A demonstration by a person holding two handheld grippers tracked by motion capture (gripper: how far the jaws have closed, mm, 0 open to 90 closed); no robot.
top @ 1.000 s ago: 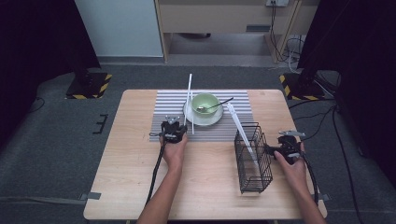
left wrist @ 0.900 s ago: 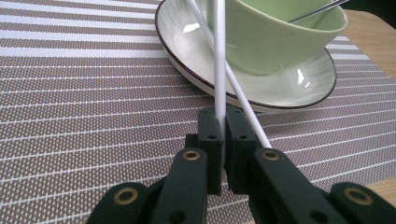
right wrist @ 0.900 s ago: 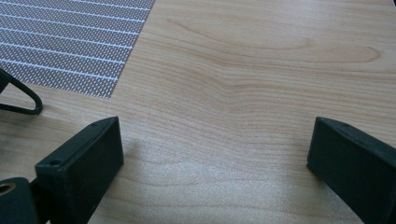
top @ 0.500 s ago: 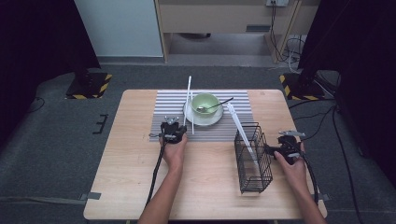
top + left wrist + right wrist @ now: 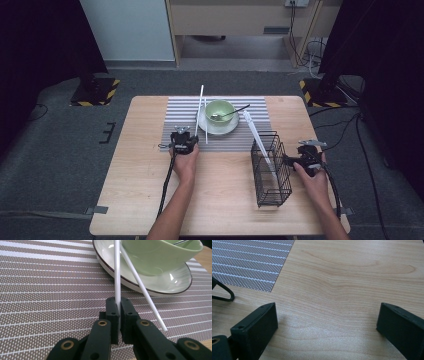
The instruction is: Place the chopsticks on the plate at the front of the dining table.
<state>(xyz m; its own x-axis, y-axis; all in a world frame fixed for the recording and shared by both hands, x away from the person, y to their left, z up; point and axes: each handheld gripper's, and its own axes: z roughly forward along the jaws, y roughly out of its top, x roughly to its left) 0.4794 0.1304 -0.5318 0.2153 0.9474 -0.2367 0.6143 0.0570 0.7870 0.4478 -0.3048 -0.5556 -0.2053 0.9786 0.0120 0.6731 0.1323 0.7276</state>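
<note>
So on the wooden bench (image 5: pixel 140 200) there's one striped placemat (image 5: pixel 175 120), and on it one white saucer (image 5: pixel 218 129) with one green bowl (image 5: pixel 220 110) sitting in it. One spoon (image 5: pixel 231 113) rests in the bowl, handle poking out over the rim toward the right.

White sticks: I count three. Two lie next to the saucer's left edge, and in the left gripper view they cross each other right by the saucer rim. The left tongs (image 5: pixel 117 305) are clamped on one white stick (image 5: pixel 117 270), pinched tight between the two black pads just above the mat. The second stick (image 5: pixel 142 287) runs off at an angle to the right, its tip resting on the mat beside the tongs, not gripped. The third stick (image 5: pixel 257 137) is leaning in the one black wire basket (image 5: pixel 272 185), top end sticking up and out toward the bowl.

The right tongs (image 5: pixel 325 322) are wide apart with nothing between them, just bare bench wood underneath. From the high view they sit just beside the basket's right side, jaws pointing at it; one bit of the basket's wire foot (image 5: pixel 223 293) shows at the left edge of the right gripper view.

Two hands, two tongs, one basket.
</note>
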